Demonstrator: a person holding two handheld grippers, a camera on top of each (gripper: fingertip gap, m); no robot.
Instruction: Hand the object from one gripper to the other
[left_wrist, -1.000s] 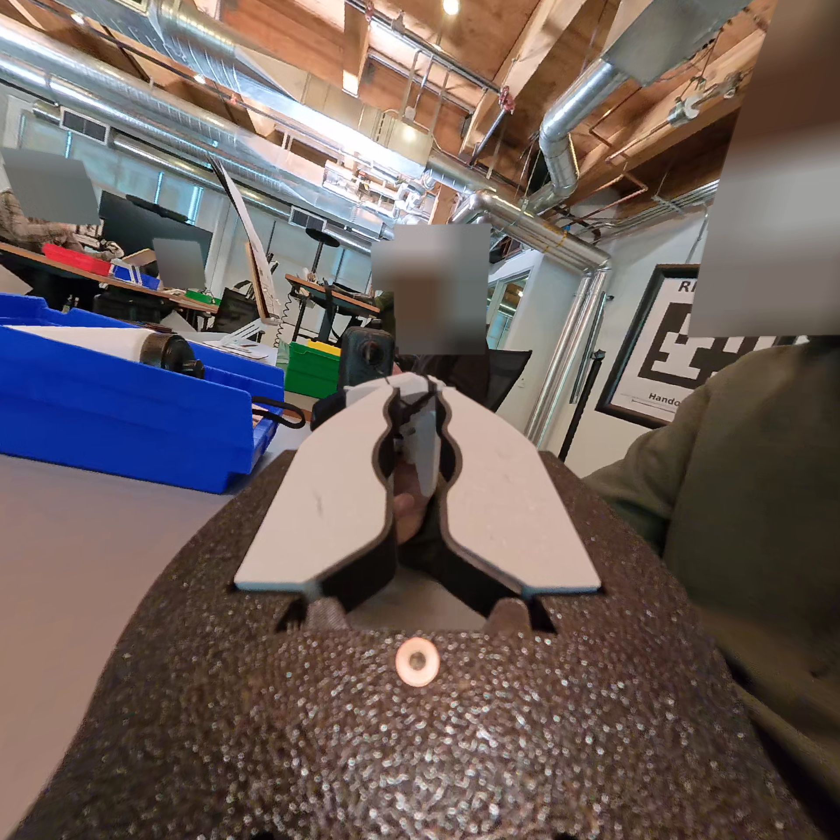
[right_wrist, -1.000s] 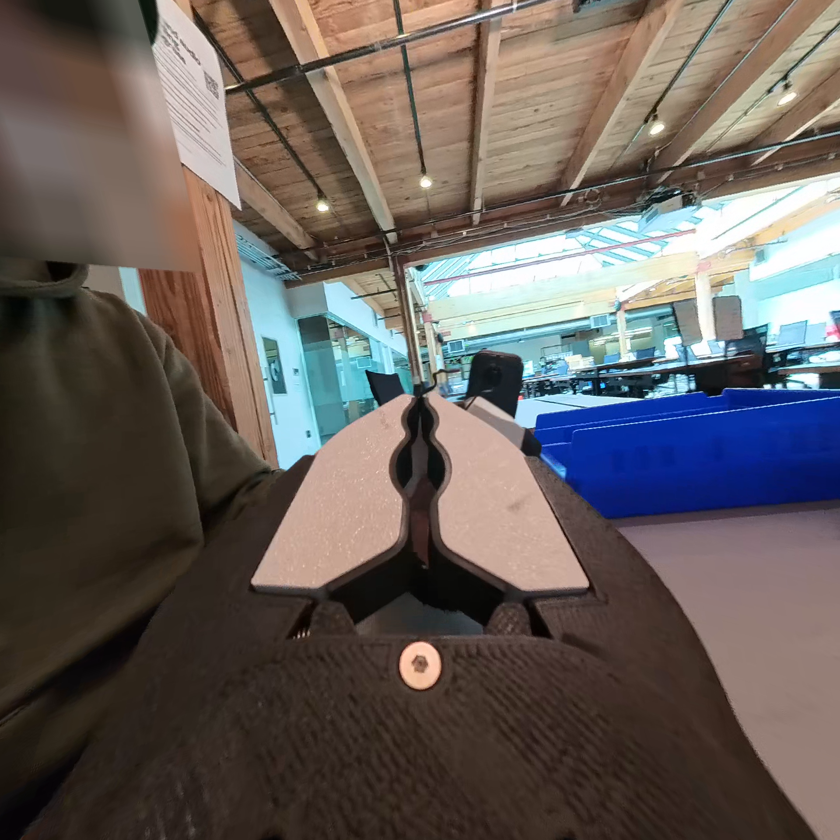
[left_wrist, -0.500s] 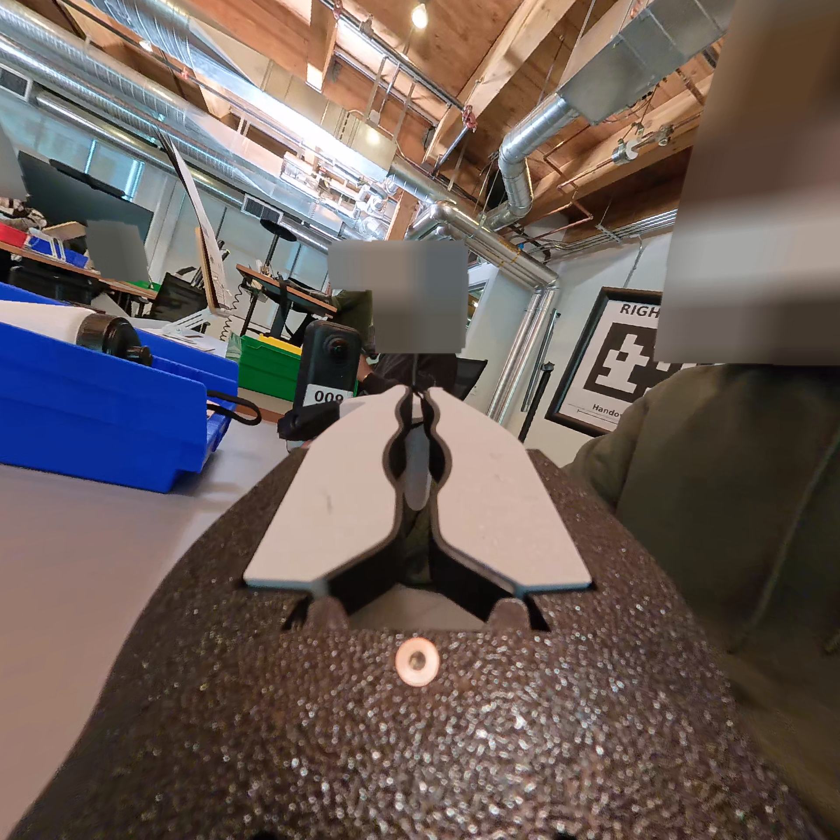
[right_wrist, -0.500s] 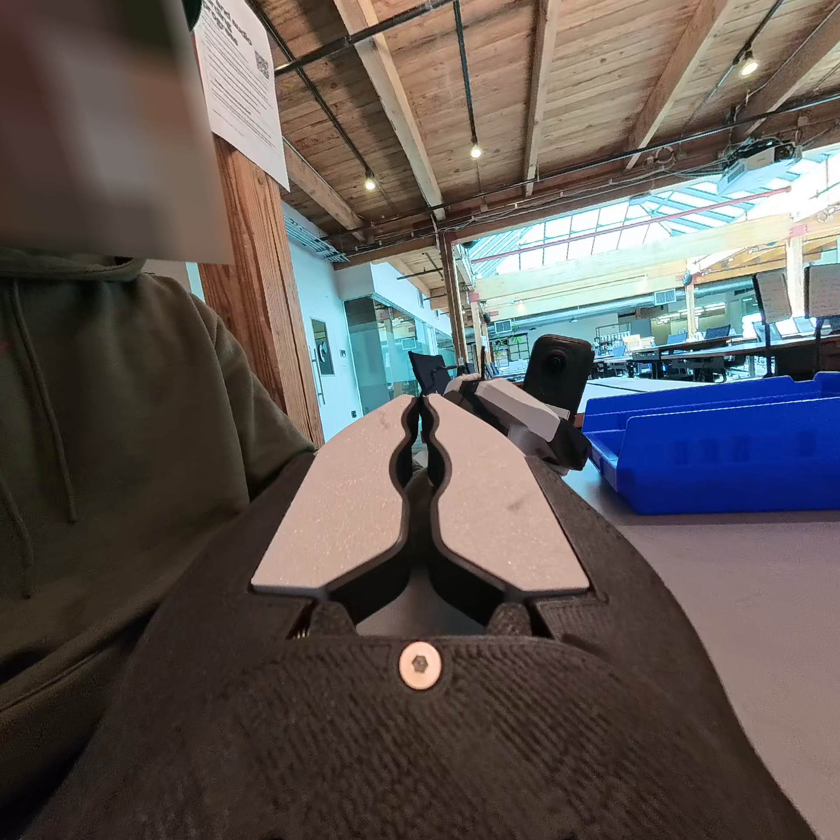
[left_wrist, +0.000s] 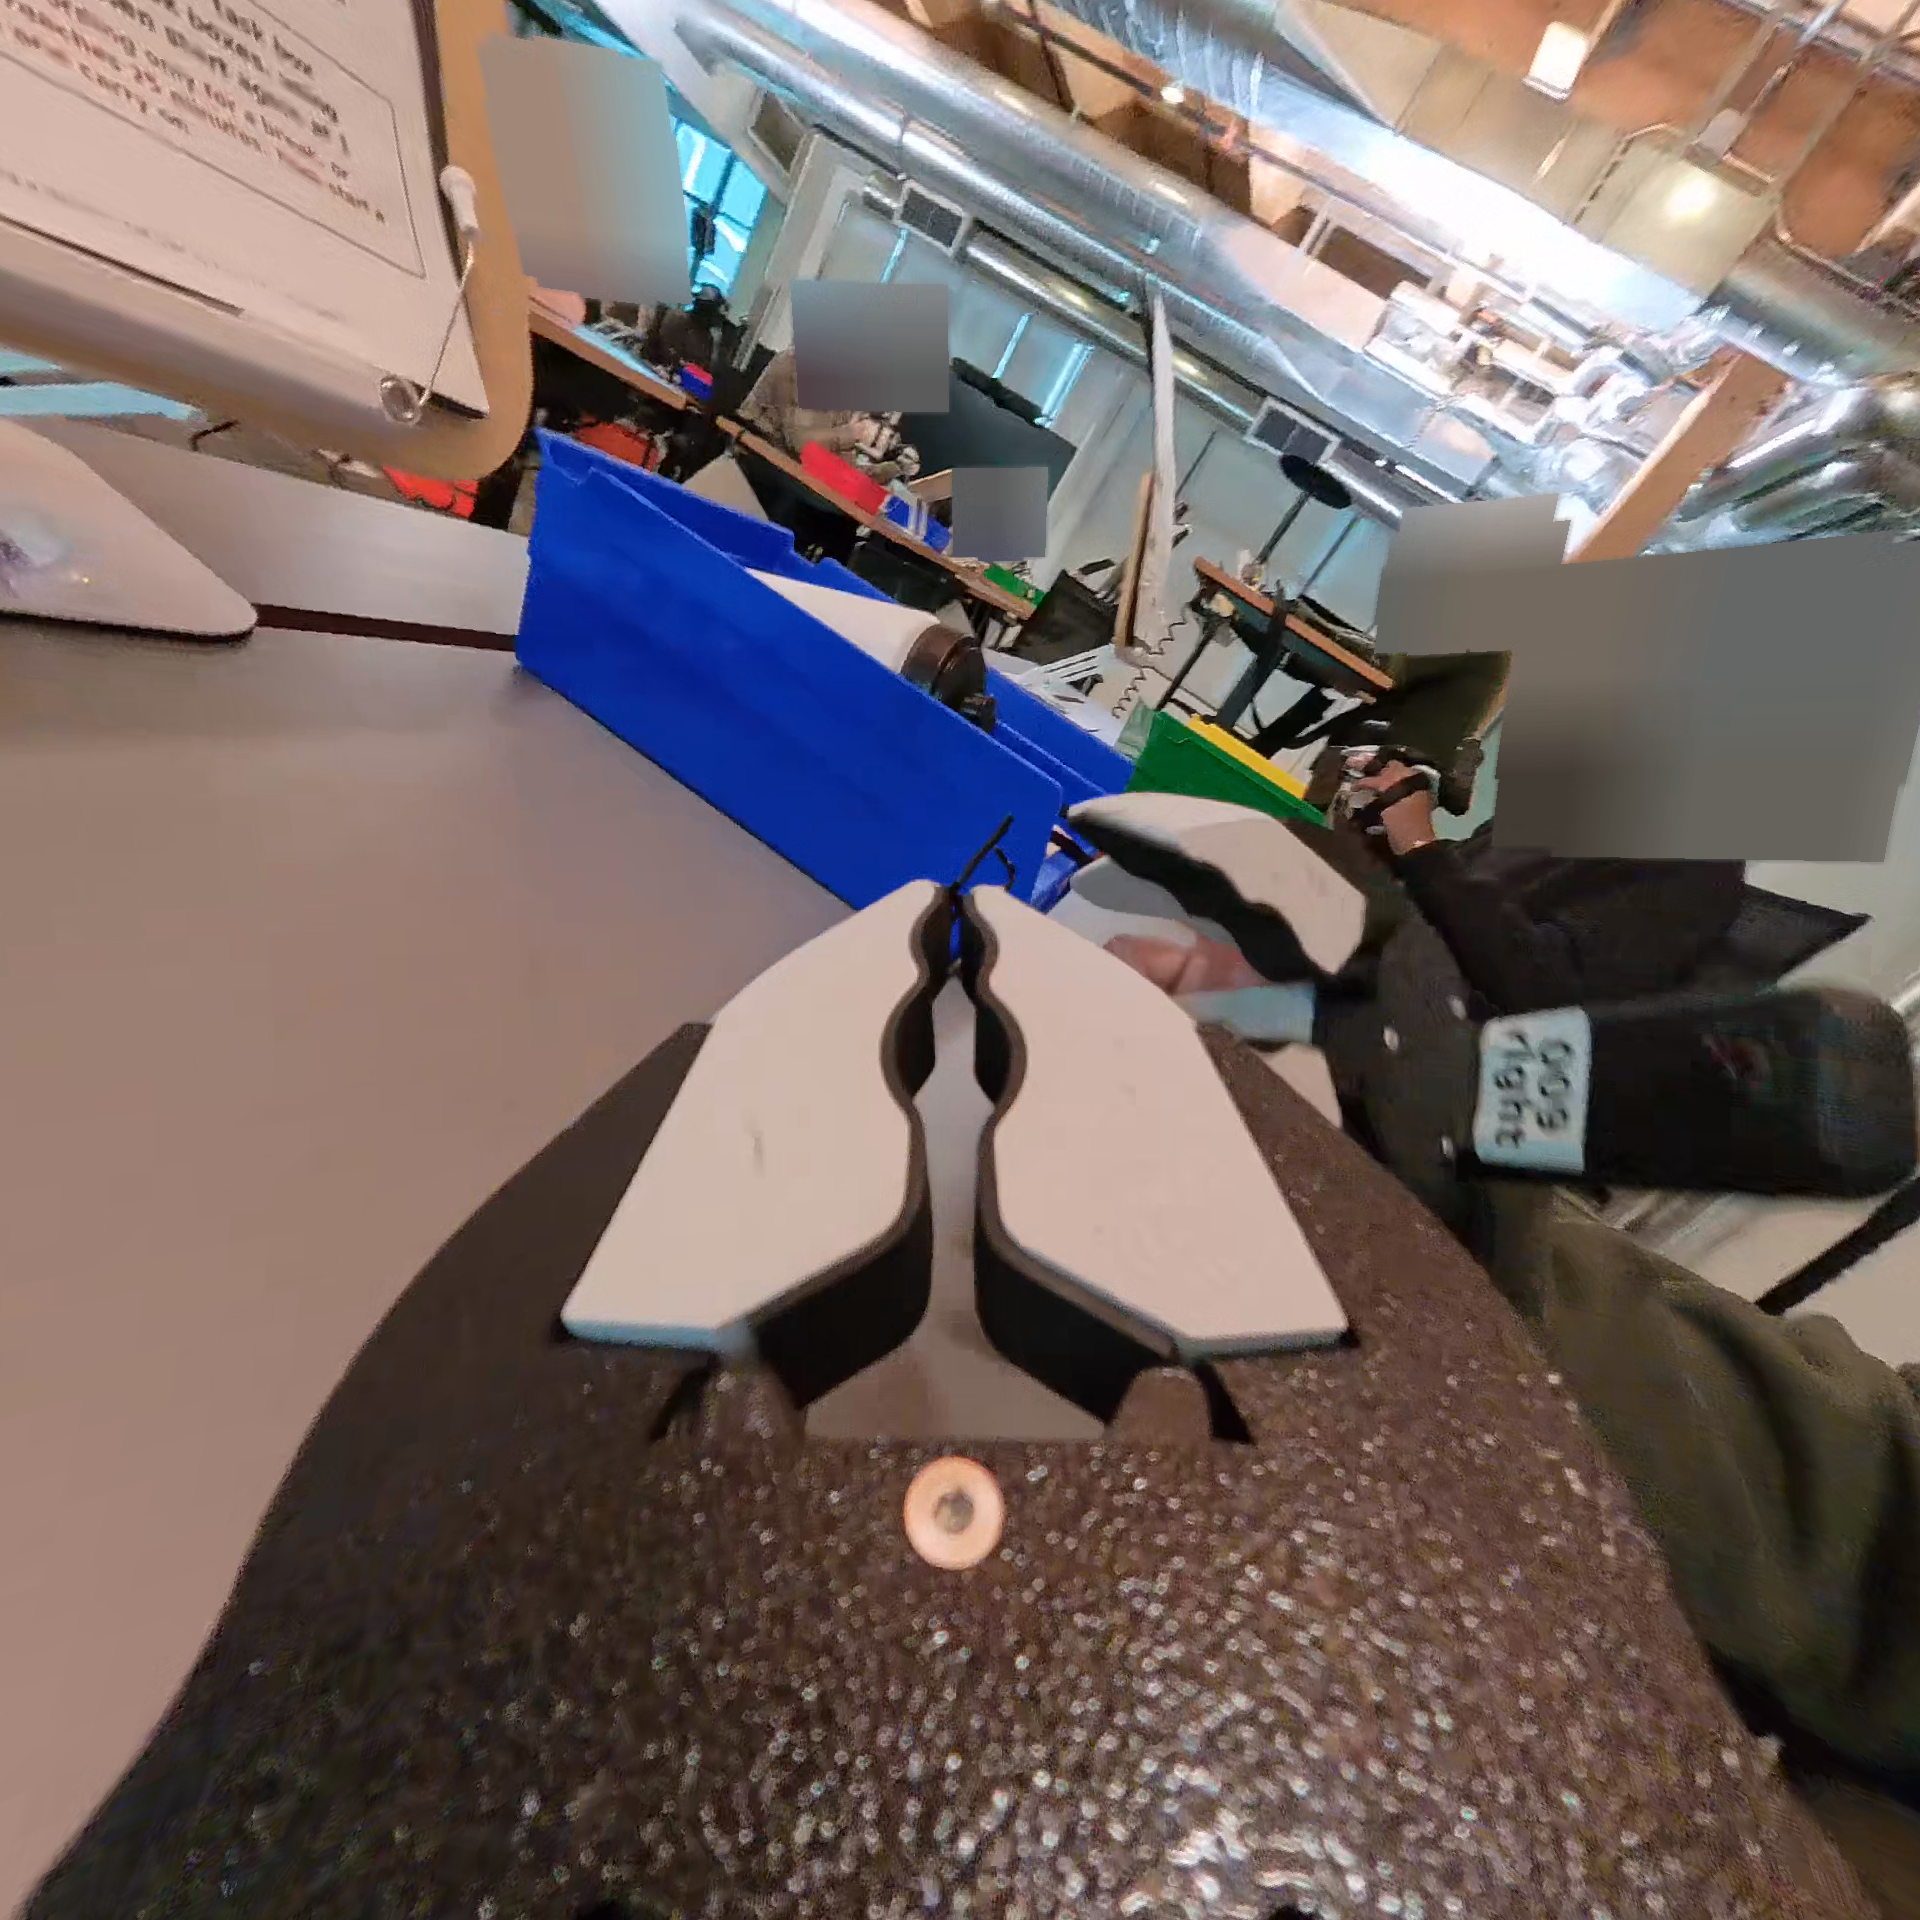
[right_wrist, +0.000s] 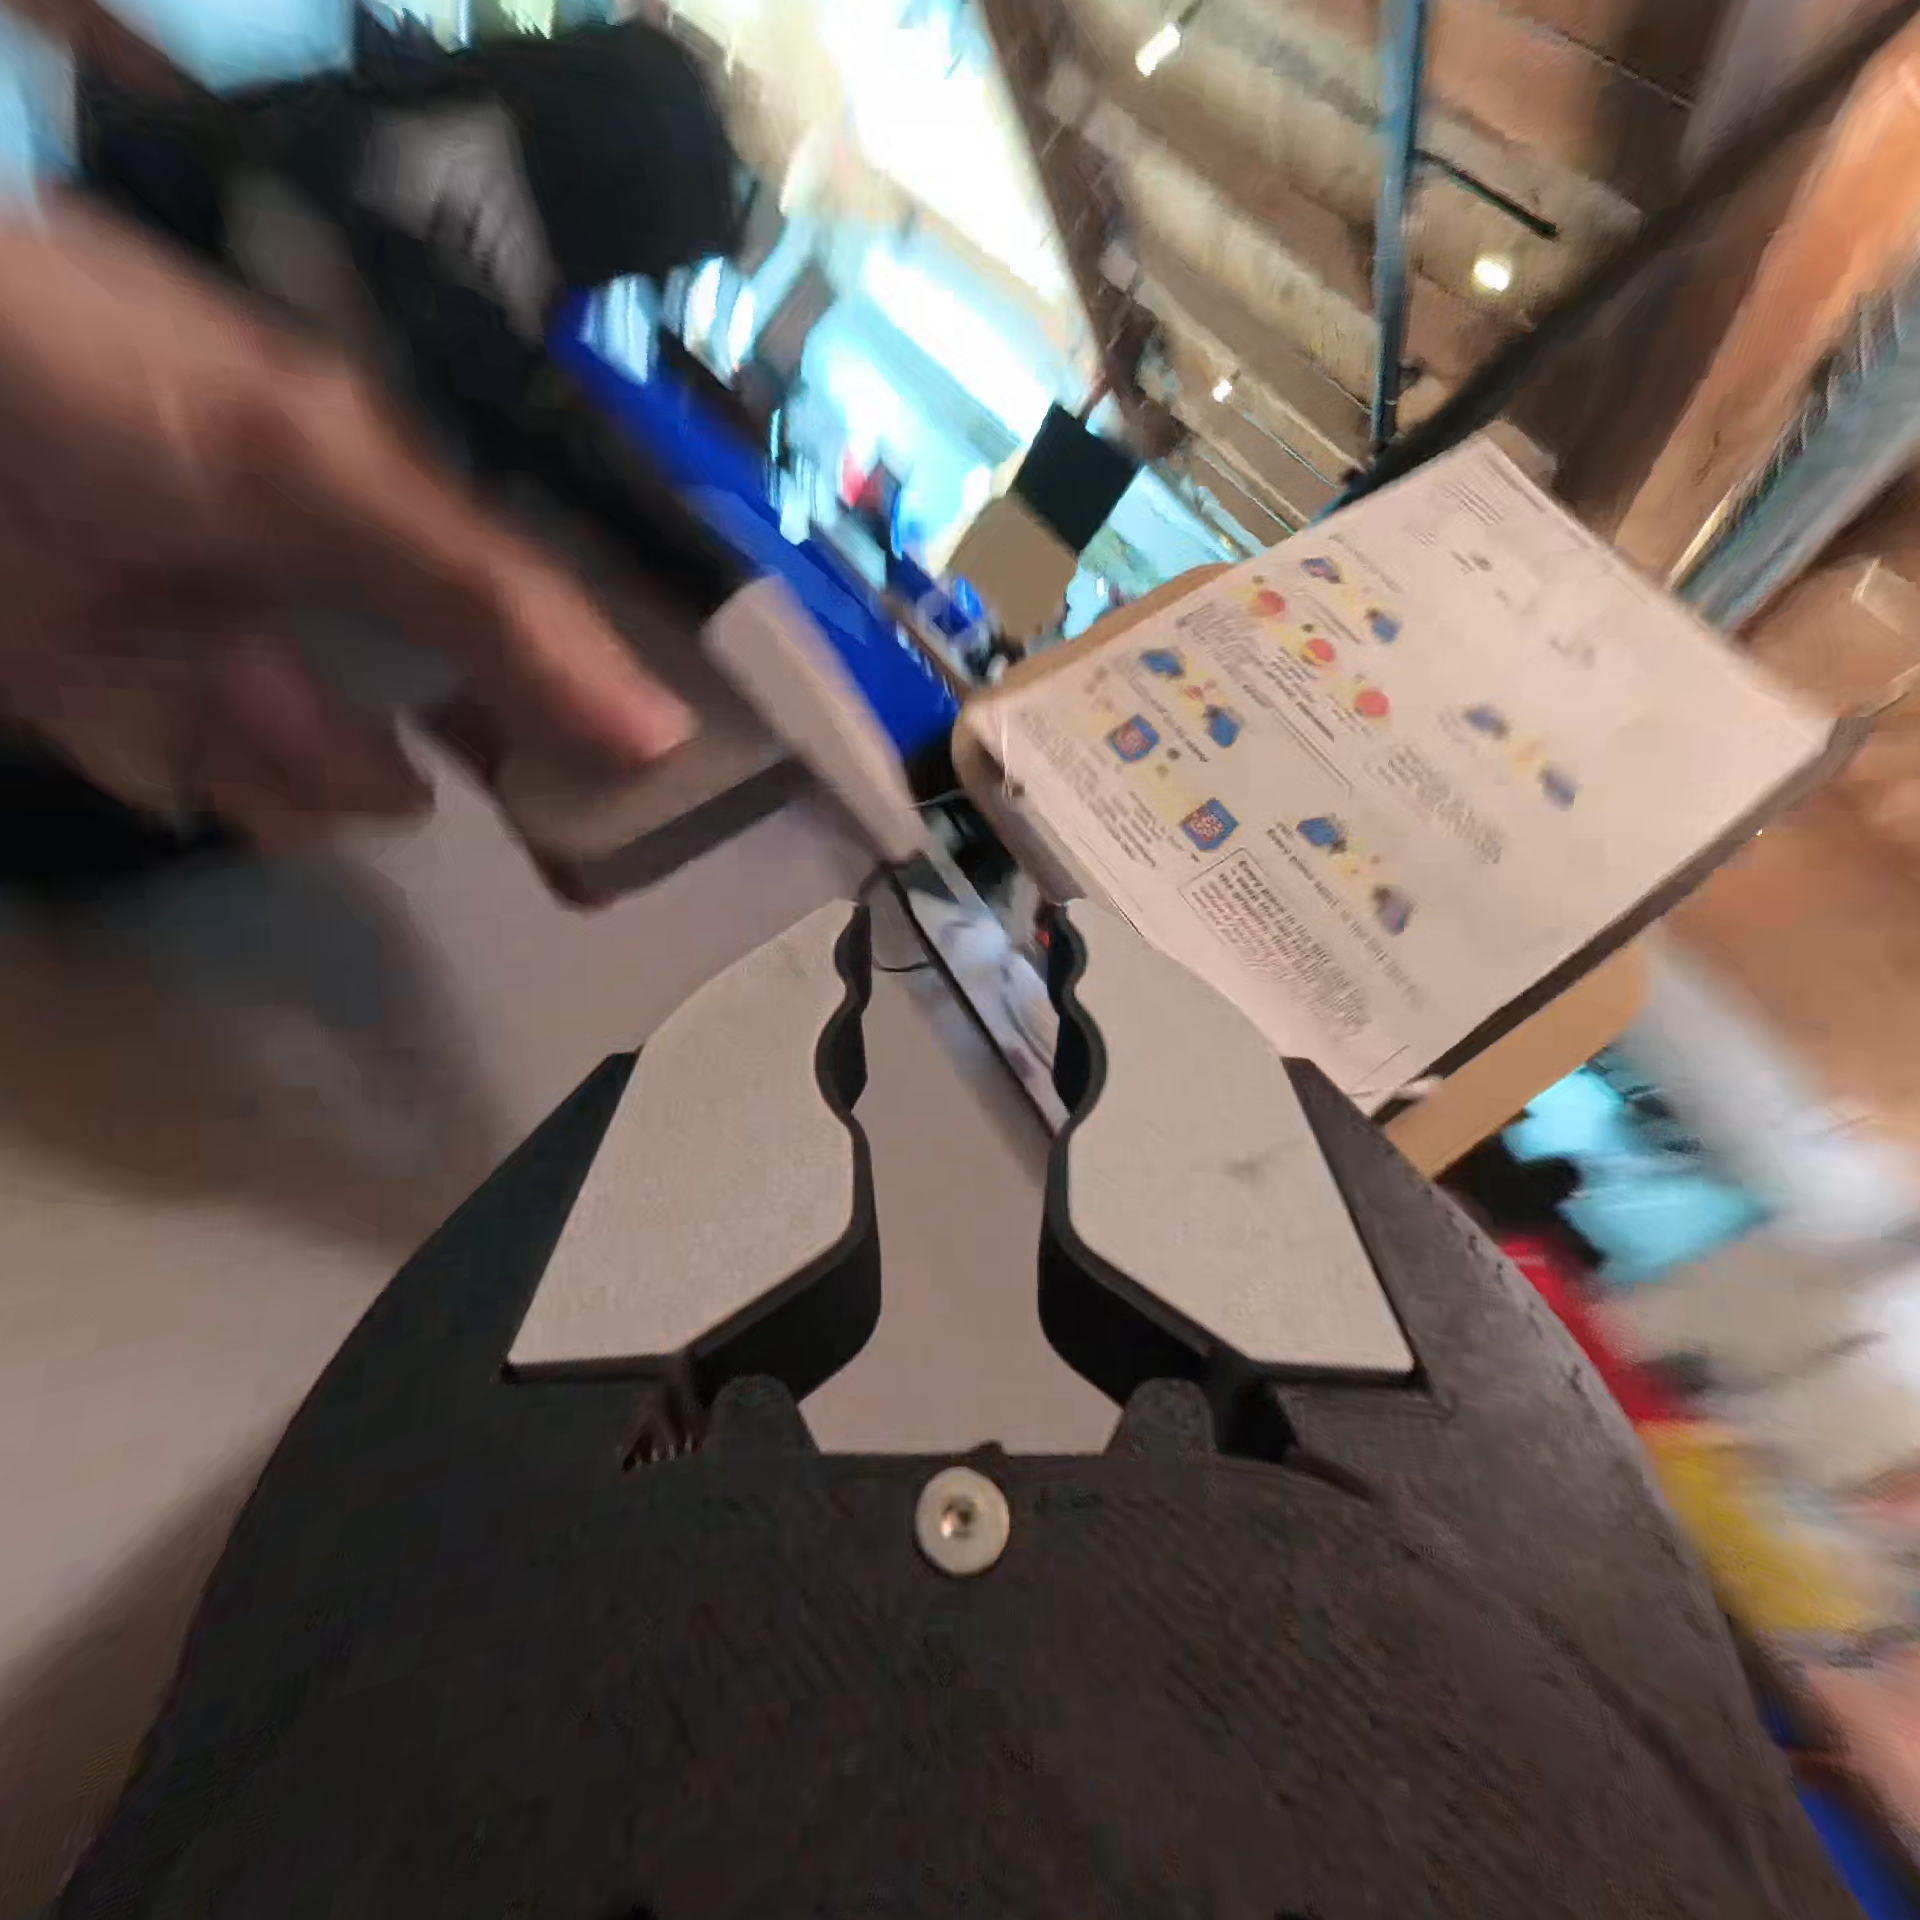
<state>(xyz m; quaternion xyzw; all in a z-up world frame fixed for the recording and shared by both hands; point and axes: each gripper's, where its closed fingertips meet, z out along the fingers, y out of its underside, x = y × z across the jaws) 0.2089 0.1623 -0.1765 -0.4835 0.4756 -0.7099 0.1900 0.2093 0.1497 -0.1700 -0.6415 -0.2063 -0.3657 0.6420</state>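
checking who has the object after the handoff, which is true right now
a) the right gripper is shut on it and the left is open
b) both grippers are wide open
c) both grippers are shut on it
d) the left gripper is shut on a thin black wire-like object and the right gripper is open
d: in the left wrist view the left gripper has its fingers nearly together on the thin black wire-like object, while the right wrist view shows the right gripper with a wide gap.

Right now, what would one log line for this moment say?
left gripper: shut on thin black wire | right gripper: open, empty, apart from left | right view: blurred | blue bin: on table
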